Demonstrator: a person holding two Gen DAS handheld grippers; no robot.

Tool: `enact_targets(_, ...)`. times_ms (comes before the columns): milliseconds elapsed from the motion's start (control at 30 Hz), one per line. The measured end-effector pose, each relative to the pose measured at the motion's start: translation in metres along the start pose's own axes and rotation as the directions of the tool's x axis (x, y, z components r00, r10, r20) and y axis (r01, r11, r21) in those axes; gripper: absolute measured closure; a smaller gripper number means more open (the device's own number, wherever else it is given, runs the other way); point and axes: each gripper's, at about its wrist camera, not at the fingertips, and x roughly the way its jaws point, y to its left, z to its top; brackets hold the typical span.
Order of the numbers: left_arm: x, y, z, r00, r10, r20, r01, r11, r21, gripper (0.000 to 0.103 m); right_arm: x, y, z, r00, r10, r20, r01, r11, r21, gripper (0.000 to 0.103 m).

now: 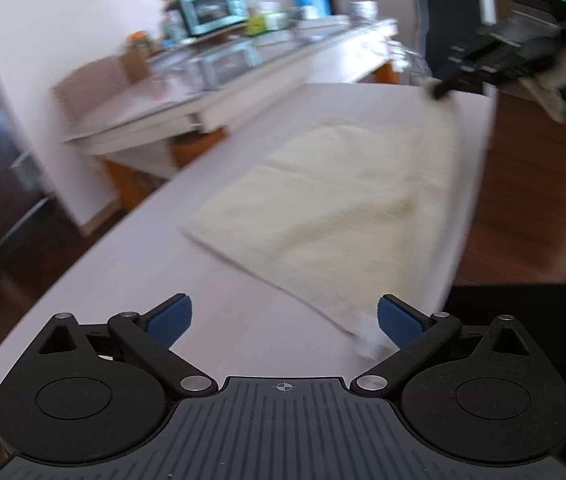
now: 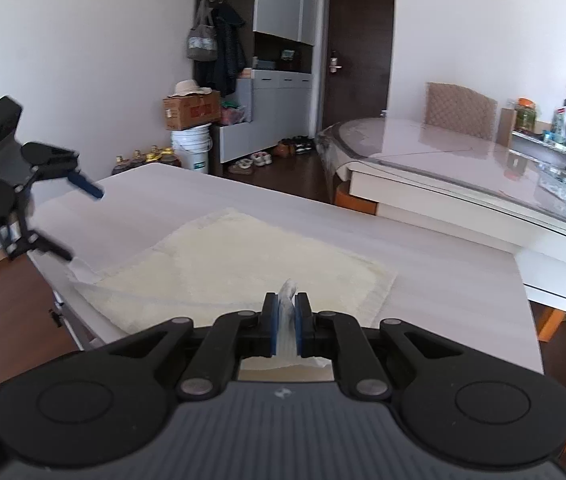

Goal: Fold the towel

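A cream towel (image 1: 335, 204) lies folded on the white table (image 1: 155, 264); it also shows in the right wrist view (image 2: 235, 264). My left gripper (image 1: 285, 320) is open, with its blue pads wide apart, and a towel corner (image 1: 367, 336) lies by its right finger. In the right wrist view the left gripper (image 2: 79, 220) hangs open over the towel's left corner. My right gripper (image 2: 286, 320) is shut on the towel's near corner, which pokes up between the pads. In the left wrist view the right gripper (image 1: 443, 90) holds the far corner.
A glass-topped dining table (image 2: 463, 168) with a chair (image 2: 459, 110) stands beyond the white table (image 2: 423, 248). A counter carries a blue toaster oven (image 1: 213, 8) and jars. Cabinets, a box, a bucket and shoes line the far wall. Wooden floor lies beside the table edge.
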Motion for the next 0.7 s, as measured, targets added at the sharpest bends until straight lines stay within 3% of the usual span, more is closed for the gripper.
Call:
enact_targets(33, 0.002, -0.005, 0.000, 1.000, -0.025, -0.004, 0.025, 0.999, 0.022, 0.015, 0.000, 0.000, 0.000, 1.000, -0.008, -0.002, 0.008, 1.000, 0.002, 0.093)
enact_targets(67, 0.006, -0.010, 0.001, 0.998, -0.057, -0.015, 0.058, 0.997, 0.046, 0.030, -0.001, 0.000, 0.000, 1.000, -0.013, -0.004, 0.013, 1.000, 0.004, 0.093)
enact_targets(200, 0.018, -0.026, 0.002, 0.992, -0.122, -0.041, 0.126, 0.984, 0.123, 0.034, -0.002, 0.000, 0.000, 1.000, -0.021, -0.013, 0.022, 1.000, 0.010, 0.093)
enact_targets(300, 0.020, -0.033, -0.001, 0.989, -0.141, -0.039, 0.146, 0.973, 0.180, 0.045, -0.003, 0.000, 0.000, 1.000, -0.022, -0.016, 0.023, 1.000, 0.015, 0.093)
enact_targets(500, 0.023, -0.036, 0.002, 0.984, -0.173, -0.042, 0.178, 0.953, 0.245, 0.078, -0.005, 0.000, -0.002, 1.000, -0.019, -0.017, 0.019, 0.999, 0.029, 0.093)
enact_targets(533, 0.024, -0.036, 0.002, 0.983, -0.176, -0.051, 0.183, 0.953, 0.244, 0.092, -0.005, 0.000, -0.002, 1.000, -0.019, -0.016, 0.019, 0.999, 0.032, 0.093)
enact_targets(700, 0.016, -0.030, 0.010, 0.970, -0.230, -0.084, 0.242, 0.951, 0.193, 0.097, -0.009, 0.000, -0.003, 1.000, -0.009, -0.007, 0.009, 0.999, 0.040, 0.093)
